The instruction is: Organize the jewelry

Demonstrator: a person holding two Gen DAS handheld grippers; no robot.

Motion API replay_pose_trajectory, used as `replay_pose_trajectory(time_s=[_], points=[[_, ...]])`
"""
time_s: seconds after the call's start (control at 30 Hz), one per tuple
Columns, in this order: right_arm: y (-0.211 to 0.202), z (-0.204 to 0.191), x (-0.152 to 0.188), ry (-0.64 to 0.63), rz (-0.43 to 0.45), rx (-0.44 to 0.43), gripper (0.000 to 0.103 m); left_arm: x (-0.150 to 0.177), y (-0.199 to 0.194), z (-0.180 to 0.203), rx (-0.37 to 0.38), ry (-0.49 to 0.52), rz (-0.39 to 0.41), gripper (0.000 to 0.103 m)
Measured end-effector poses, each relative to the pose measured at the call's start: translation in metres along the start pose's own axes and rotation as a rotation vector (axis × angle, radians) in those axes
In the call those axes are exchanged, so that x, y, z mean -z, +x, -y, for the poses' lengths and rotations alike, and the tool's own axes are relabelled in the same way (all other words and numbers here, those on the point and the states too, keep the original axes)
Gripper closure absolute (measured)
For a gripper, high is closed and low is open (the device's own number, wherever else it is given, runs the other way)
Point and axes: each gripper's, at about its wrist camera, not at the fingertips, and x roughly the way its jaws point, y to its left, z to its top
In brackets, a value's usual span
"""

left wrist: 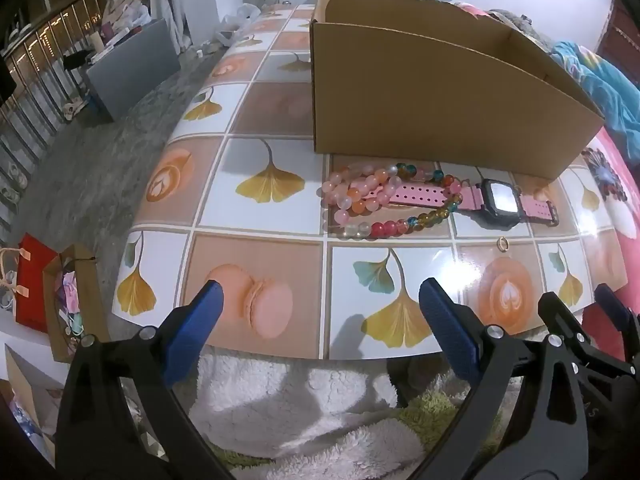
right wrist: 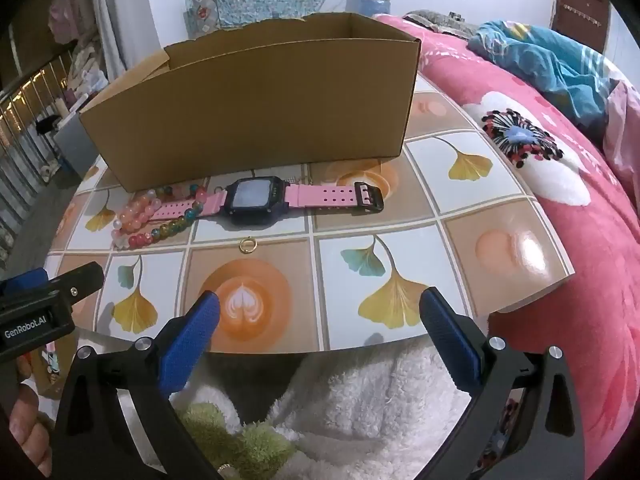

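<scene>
Since the watch [right wrist: 256, 200], bracelets [left wrist: 372, 204] and ring [right wrist: 247, 245] lie before the box [right wrist: 256, 108], both grippers [left wrist: 320, 312] [right wrist: 320, 316] hover wide-jawed, empty.

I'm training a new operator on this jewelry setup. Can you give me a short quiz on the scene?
1. True or false: the ring lies inside the box.
2. What crosses the watch strap? A) beads B) a chain C) a cloth
3. Fill in: both the left gripper and right gripper are ____.

Key: 1 false, it lies on the table; 2 A; 3 open.
</scene>
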Motion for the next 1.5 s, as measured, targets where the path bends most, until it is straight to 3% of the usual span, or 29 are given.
replay_pose_trajectory(time_s=[1.5], points=[[0.0062, -0.001, -0.0045, 0.003, -0.031, -0.009, 0.006, 0.0017, 0.0035, -0.0035, -0.03, -0.004, -0.002, 0.008]])
